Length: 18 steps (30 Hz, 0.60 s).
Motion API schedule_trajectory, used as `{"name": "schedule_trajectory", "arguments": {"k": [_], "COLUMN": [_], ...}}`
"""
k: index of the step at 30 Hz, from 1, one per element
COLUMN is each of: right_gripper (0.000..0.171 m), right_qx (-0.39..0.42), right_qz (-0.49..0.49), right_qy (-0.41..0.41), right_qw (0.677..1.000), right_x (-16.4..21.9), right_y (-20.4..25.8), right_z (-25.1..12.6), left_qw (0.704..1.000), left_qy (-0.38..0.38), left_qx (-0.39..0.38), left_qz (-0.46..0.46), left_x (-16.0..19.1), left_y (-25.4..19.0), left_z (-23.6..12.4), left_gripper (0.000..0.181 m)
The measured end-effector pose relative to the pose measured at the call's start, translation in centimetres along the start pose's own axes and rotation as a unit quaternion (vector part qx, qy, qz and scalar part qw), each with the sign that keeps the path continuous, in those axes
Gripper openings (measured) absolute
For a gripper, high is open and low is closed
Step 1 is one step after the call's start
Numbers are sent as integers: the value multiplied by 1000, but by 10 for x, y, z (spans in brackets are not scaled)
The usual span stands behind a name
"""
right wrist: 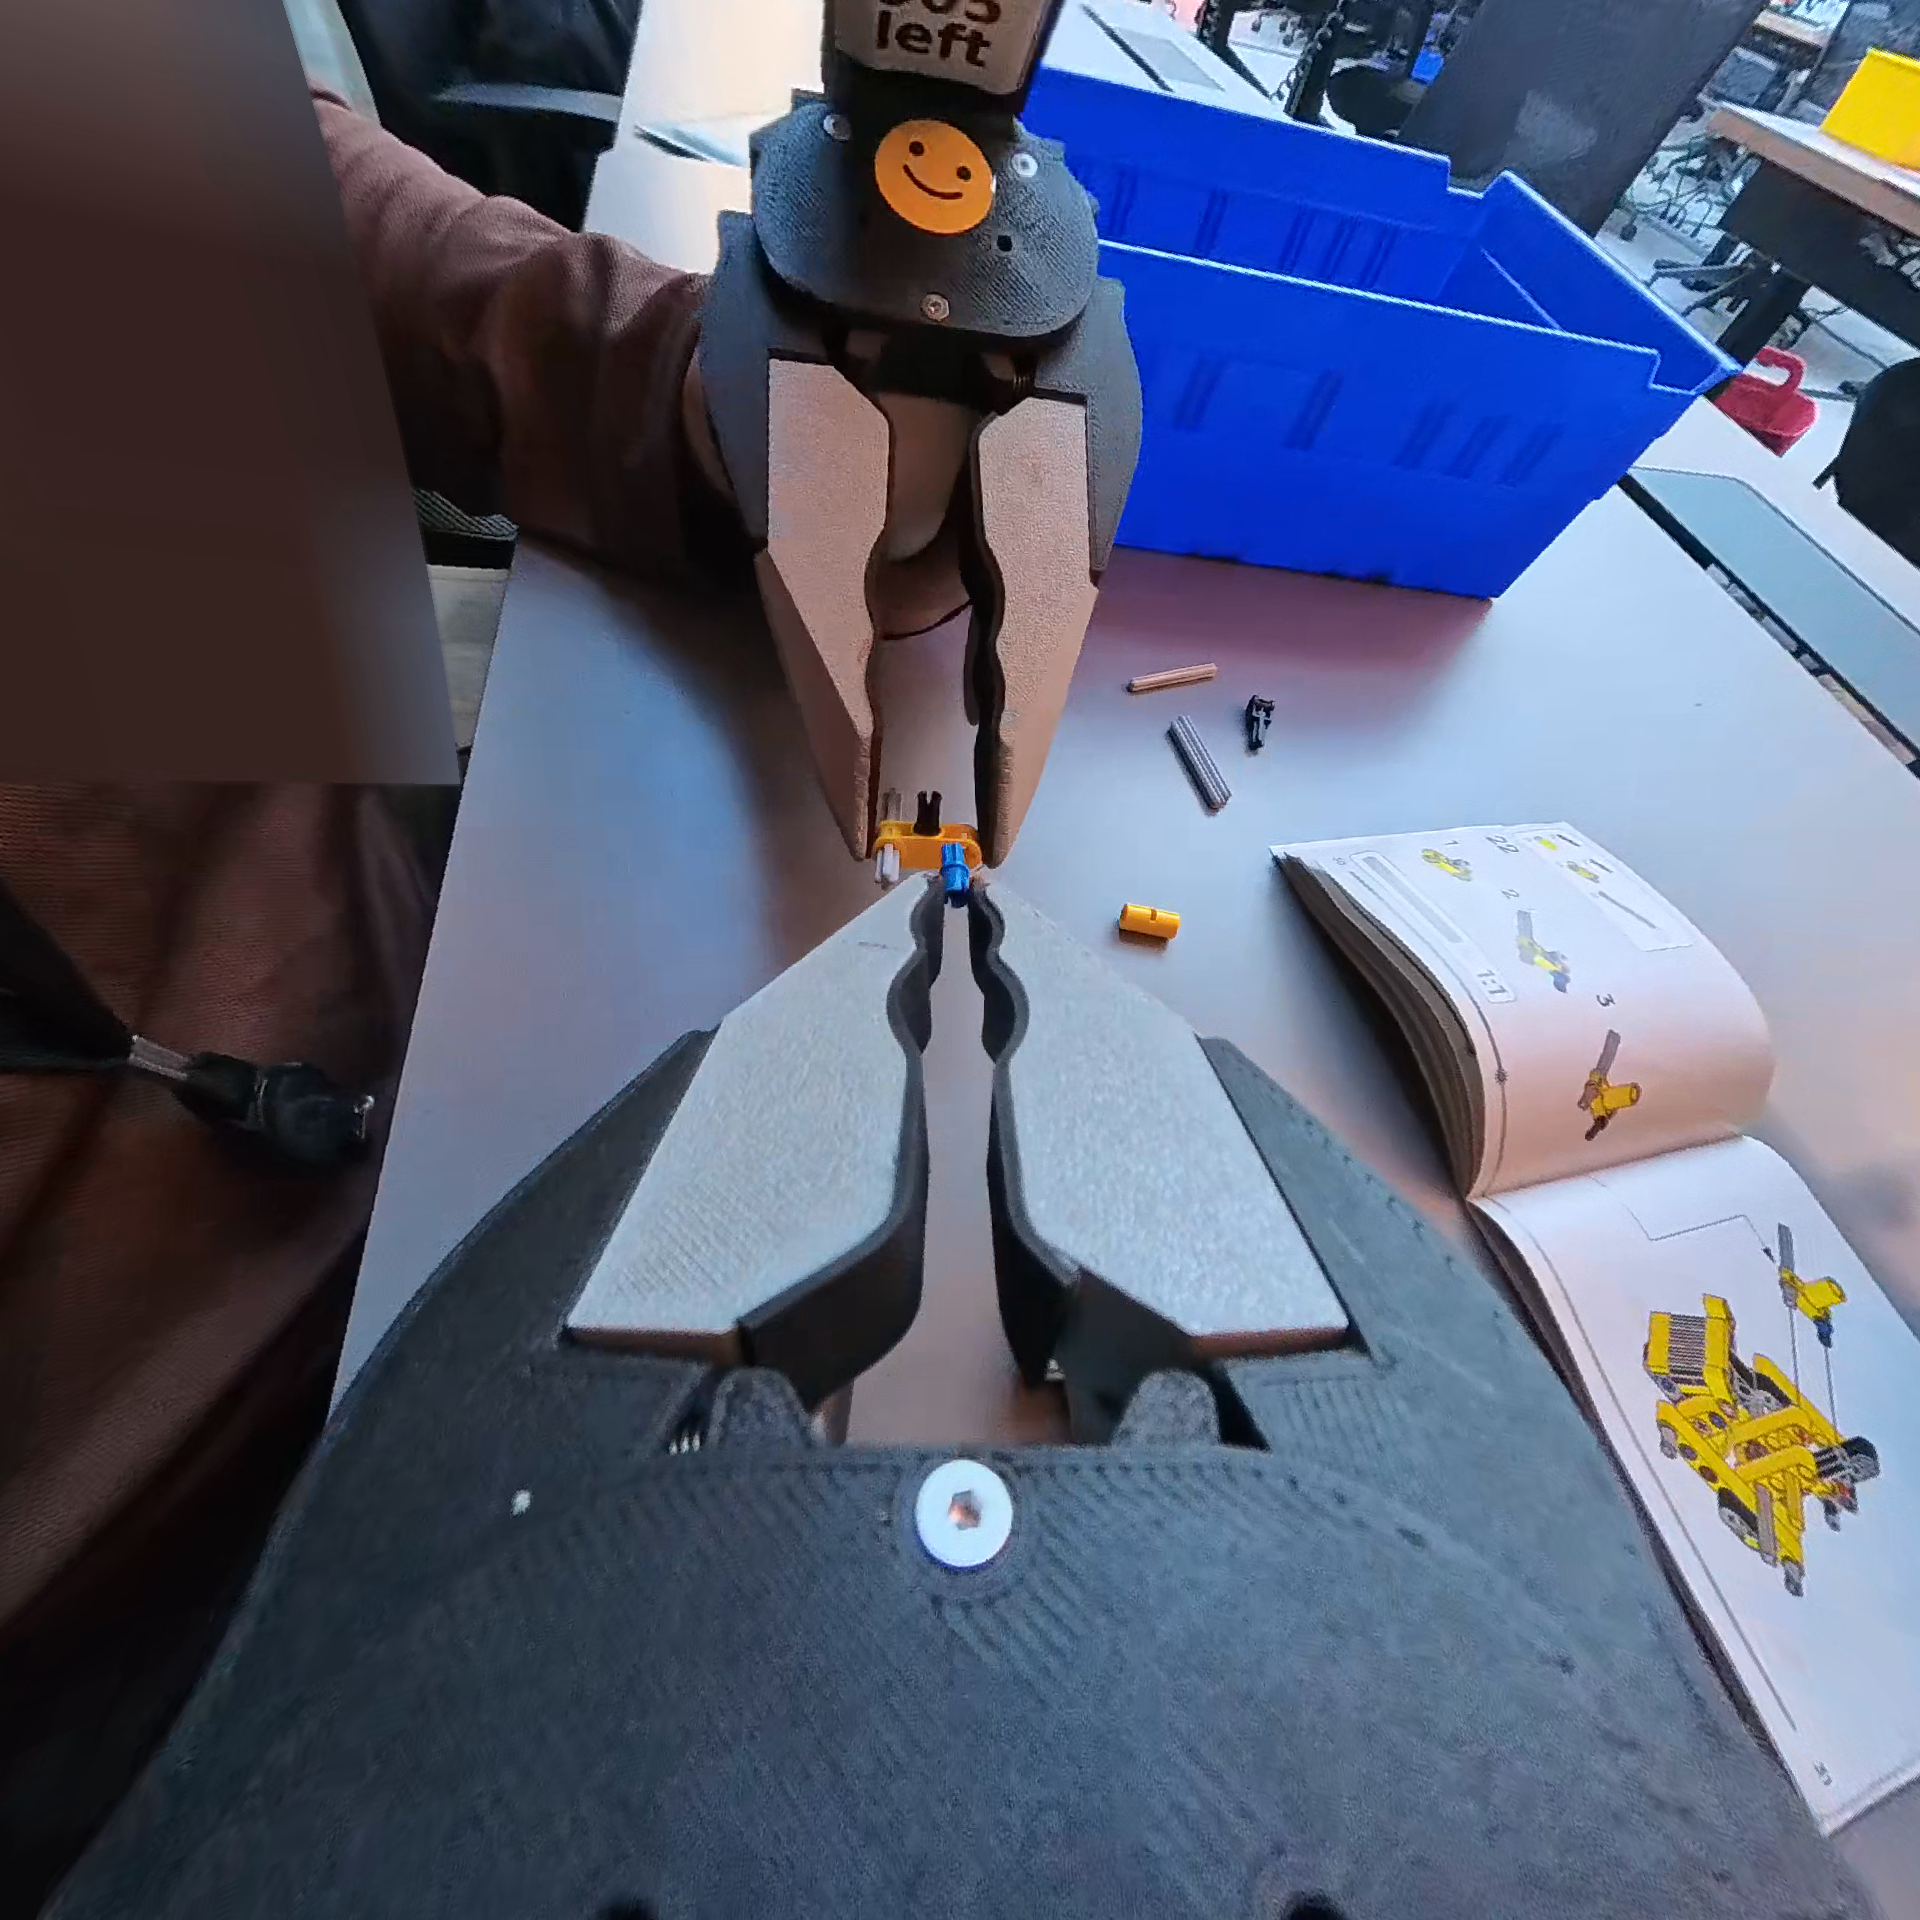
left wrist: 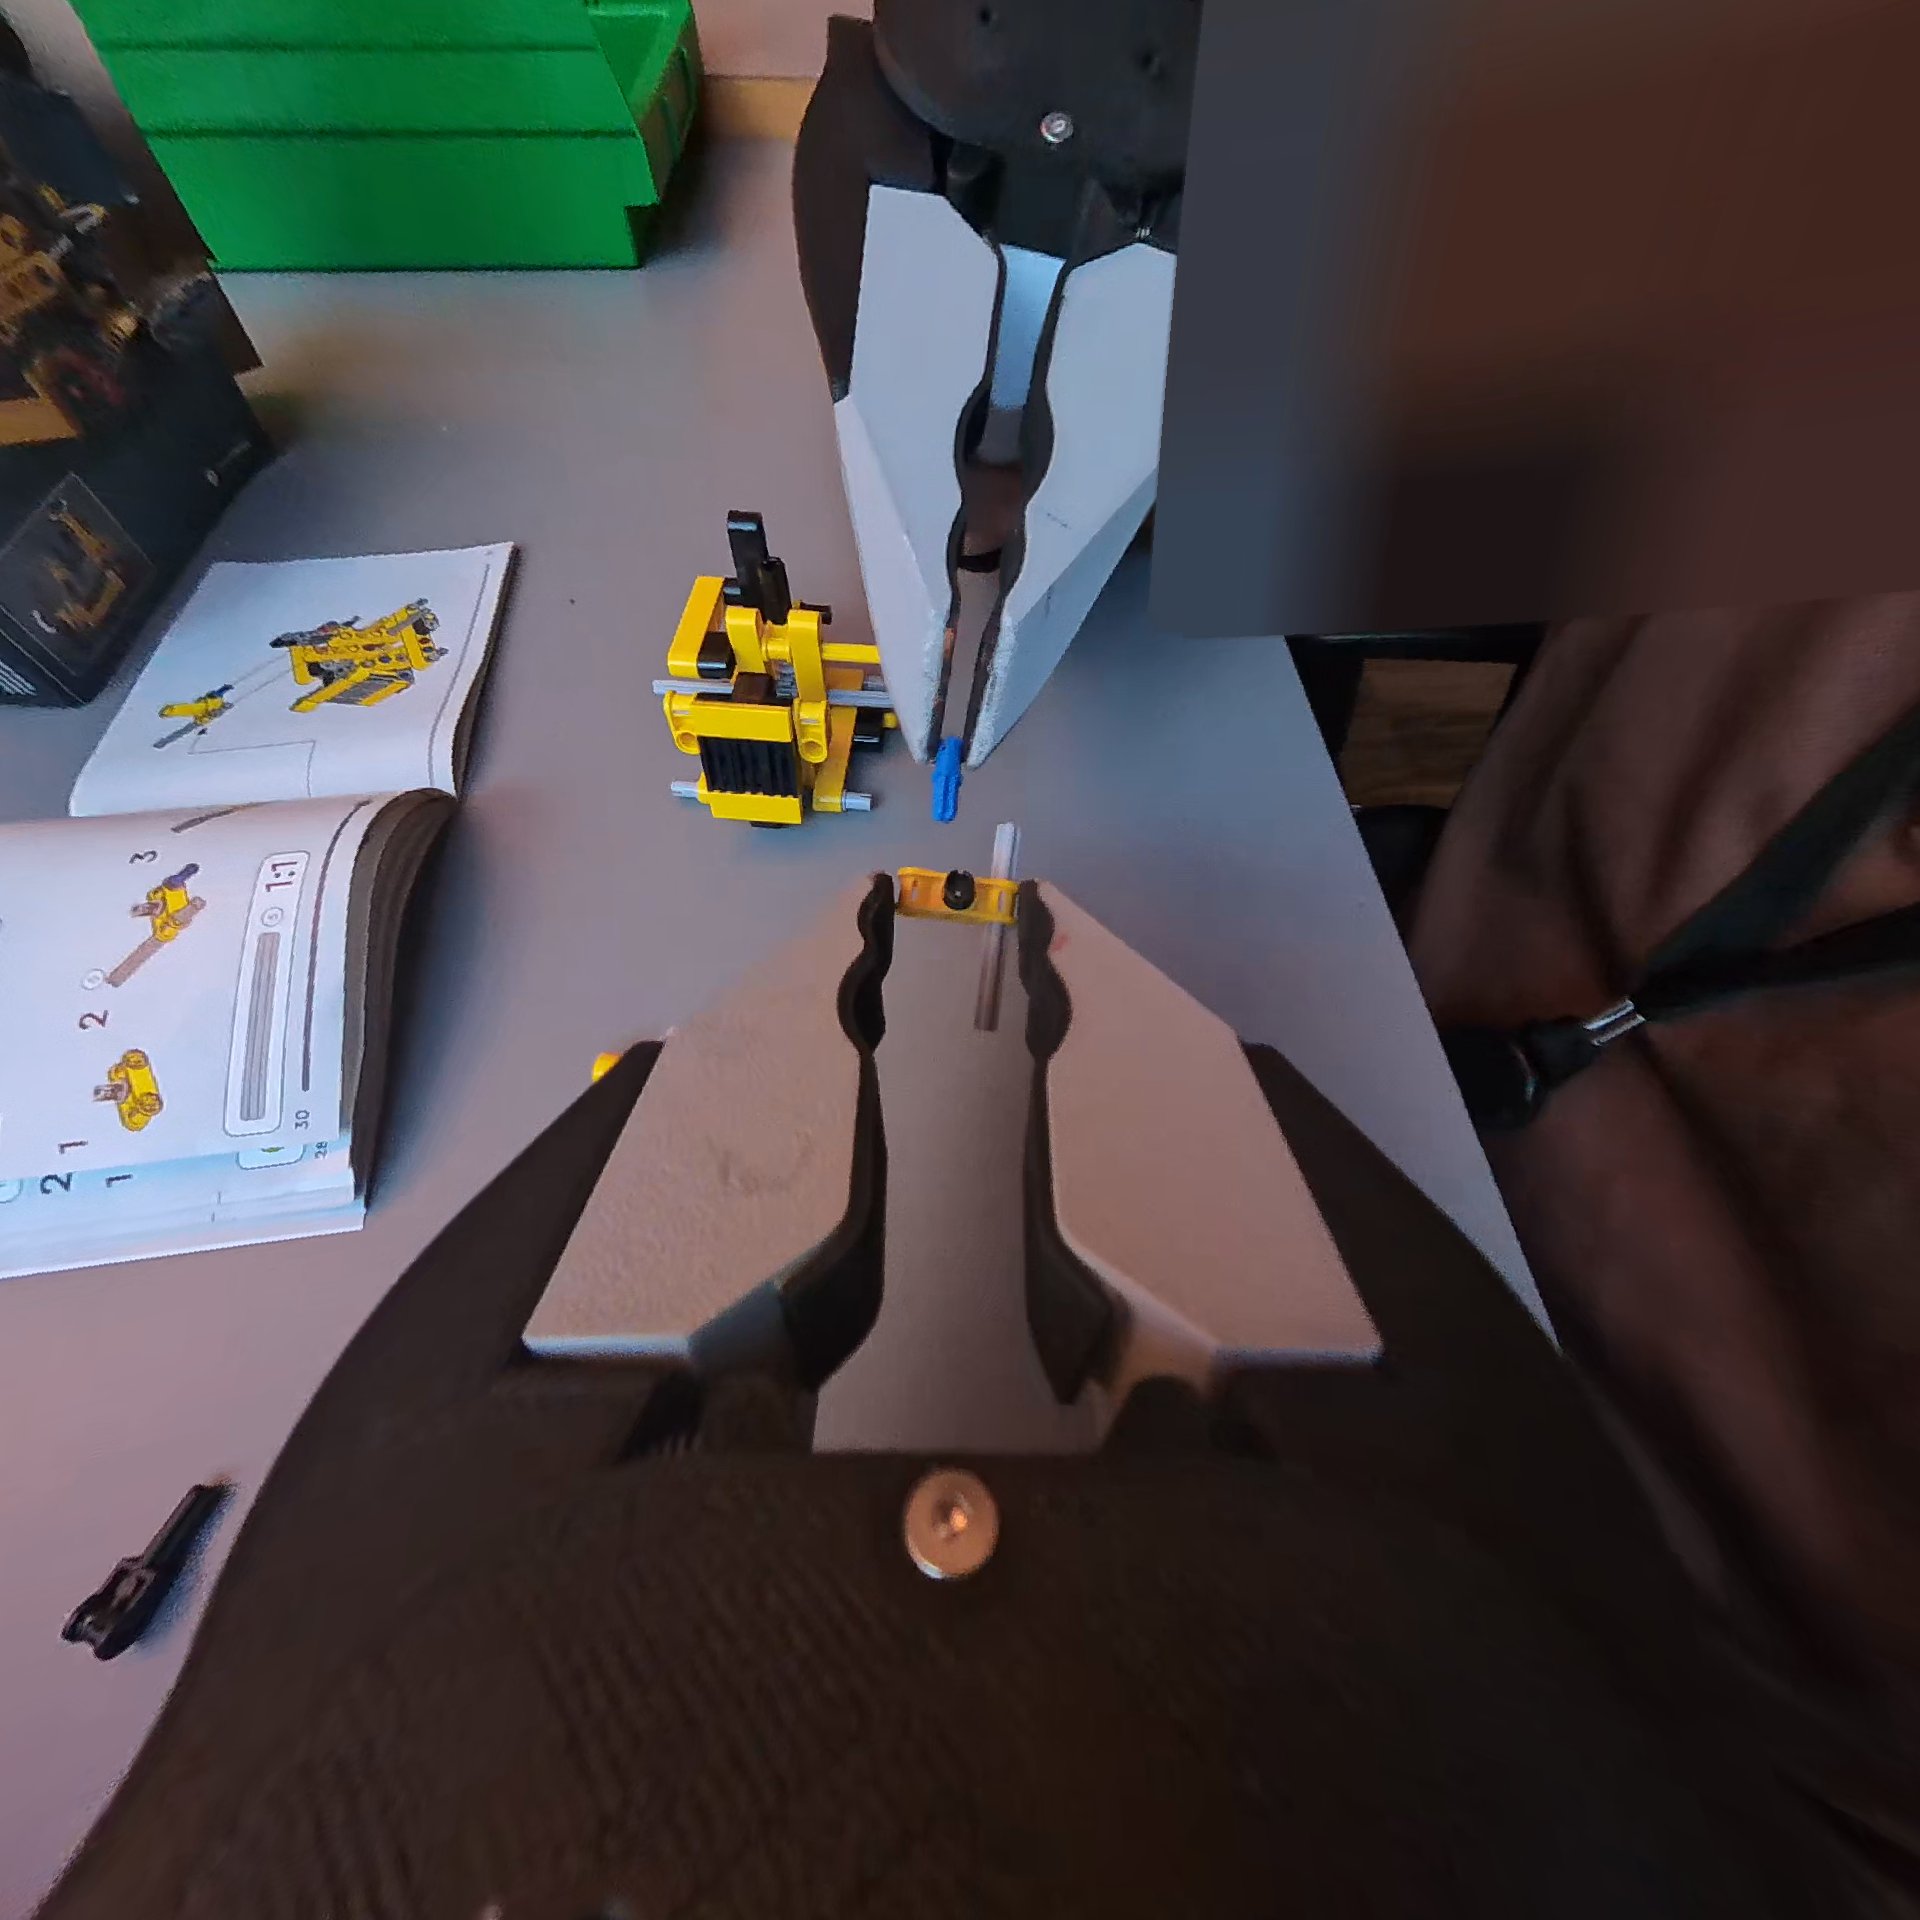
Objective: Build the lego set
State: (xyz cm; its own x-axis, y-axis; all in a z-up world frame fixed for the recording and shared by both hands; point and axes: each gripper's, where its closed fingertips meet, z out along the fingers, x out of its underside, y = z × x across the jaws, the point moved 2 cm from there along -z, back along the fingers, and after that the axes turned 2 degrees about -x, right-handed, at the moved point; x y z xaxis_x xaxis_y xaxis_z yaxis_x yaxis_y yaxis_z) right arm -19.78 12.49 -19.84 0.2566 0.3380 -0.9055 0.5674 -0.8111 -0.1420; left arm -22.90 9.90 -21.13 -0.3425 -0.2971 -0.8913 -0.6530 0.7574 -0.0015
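Observation:
My left gripper [left wrist: 956, 894] is shut on a small yellow connector piece [left wrist: 954, 896] with a black pin in it and a grey axle [left wrist: 995, 935] through one end, held above the table. My right gripper [right wrist: 954, 891] is shut on a blue pin [right wrist: 952, 871], its tip touching the yellow connector [right wrist: 920, 844]. In the left wrist view the right gripper [left wrist: 951, 753] hangs from above with the blue pin [left wrist: 945, 779] just beyond the connector. The partly built yellow and black model [left wrist: 769, 717] stands on the table to the left of the right gripper.
An open instruction booklet [left wrist: 208, 935] lies left, a dark set box [left wrist: 94, 416] and green bins [left wrist: 416, 135] behind it. A black part [left wrist: 140, 1574] lies near left. In the right wrist view: blue bin [right wrist: 1351, 364], brown axle [right wrist: 1172, 677], grey axle [right wrist: 1200, 762], black pin [right wrist: 1257, 720], yellow sleeve [right wrist: 1148, 922], booklet [right wrist: 1621, 1143]. The tips of both grippers are at nearly the same place.

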Motion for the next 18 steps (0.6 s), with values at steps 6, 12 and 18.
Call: {"name": "schedule_trajectory", "arguments": {"k": [6, 12, 18], "right_gripper": [1, 0, 1], "right_qx": [4, 28, 41], "right_qz": [-7, -76, -117], "right_qy": [5, 46, 68], "right_qw": [1000, 996, 990], "right_x": [2, 11, 16], "right_y": [0, 3, 6], "right_z": [3, 9, 14], "left_qw": [1000, 1000, 999], "left_qy": [4, 18, 31], "left_qx": [3, 20, 19], "left_qz": [5, -12, -19], "left_x": [0, 5, 10], "left_y": [-3, -6, -4], "left_z": [2, 4, 4], "left_gripper": [21, 21, 21]}}
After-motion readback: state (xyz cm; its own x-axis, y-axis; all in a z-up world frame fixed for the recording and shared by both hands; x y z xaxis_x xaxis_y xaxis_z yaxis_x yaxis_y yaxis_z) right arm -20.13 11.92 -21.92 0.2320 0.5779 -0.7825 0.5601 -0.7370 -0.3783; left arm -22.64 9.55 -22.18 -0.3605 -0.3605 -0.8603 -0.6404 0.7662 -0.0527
